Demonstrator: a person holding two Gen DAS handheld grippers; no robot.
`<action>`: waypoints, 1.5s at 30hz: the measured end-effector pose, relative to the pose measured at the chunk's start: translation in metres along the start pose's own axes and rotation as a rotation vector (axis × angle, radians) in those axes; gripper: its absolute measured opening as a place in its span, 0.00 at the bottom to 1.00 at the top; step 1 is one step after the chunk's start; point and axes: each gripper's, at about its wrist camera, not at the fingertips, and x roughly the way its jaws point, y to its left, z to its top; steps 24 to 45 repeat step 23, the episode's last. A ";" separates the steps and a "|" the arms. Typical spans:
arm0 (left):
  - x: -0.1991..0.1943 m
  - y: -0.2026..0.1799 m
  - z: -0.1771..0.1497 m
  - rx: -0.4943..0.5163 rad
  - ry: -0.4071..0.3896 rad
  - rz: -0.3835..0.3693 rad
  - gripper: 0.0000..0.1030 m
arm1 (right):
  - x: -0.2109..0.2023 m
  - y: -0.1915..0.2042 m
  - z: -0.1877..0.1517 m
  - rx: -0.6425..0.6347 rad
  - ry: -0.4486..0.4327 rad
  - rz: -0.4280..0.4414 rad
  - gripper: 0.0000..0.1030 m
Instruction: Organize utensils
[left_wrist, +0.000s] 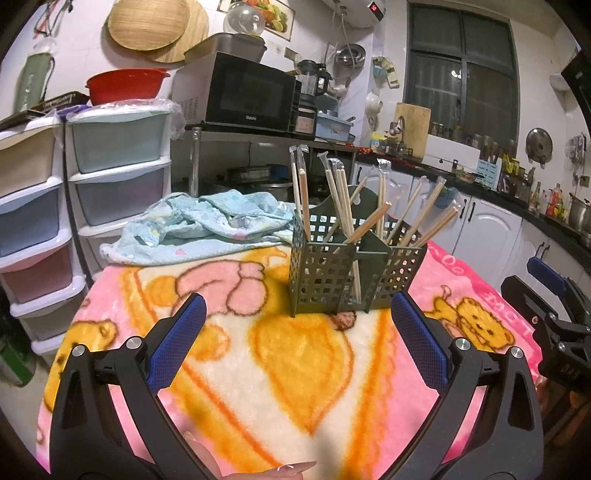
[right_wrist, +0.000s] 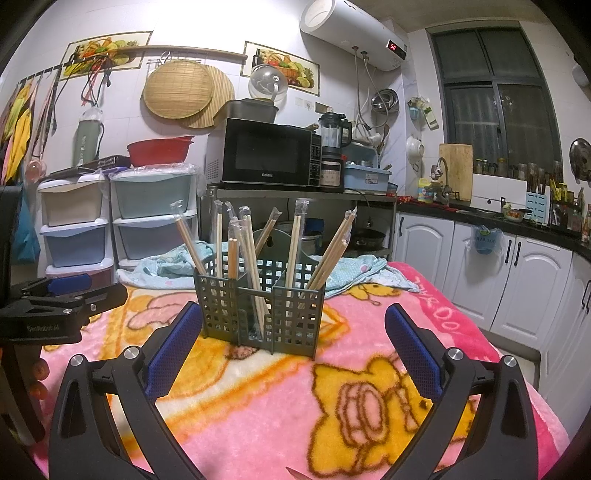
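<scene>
A dark green slotted utensil holder (left_wrist: 332, 273) stands on the pink cartoon blanket (left_wrist: 295, 369). Several plastic-wrapped wooden chopstick pairs (left_wrist: 343, 199) stand in its compartments, leaning outward. My left gripper (left_wrist: 295, 317) is open and empty, just in front of the holder. The holder (right_wrist: 266, 306) with its chopsticks (right_wrist: 240, 243) also shows in the right wrist view. My right gripper (right_wrist: 291, 325) is open and empty, close in front of the holder. Each gripper shows at the edge of the other's view, the right gripper (left_wrist: 546, 295) and the left gripper (right_wrist: 62, 291).
A crumpled light blue cloth (left_wrist: 207, 221) lies on the table behind the holder. Stacked plastic drawers (left_wrist: 118, 166) stand at the left. A microwave (left_wrist: 251, 92) sits on a metal rack behind. White cabinets and a dark counter (right_wrist: 498, 221) run along the right.
</scene>
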 end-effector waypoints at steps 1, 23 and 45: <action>0.000 0.000 0.000 0.002 0.001 0.000 0.90 | 0.000 0.000 0.000 0.001 -0.002 -0.001 0.94; 0.115 0.095 0.032 -0.084 0.260 0.239 0.90 | 0.121 -0.138 -0.011 0.138 0.476 -0.207 0.94; 0.115 0.095 0.032 -0.084 0.260 0.239 0.90 | 0.121 -0.138 -0.011 0.138 0.476 -0.207 0.94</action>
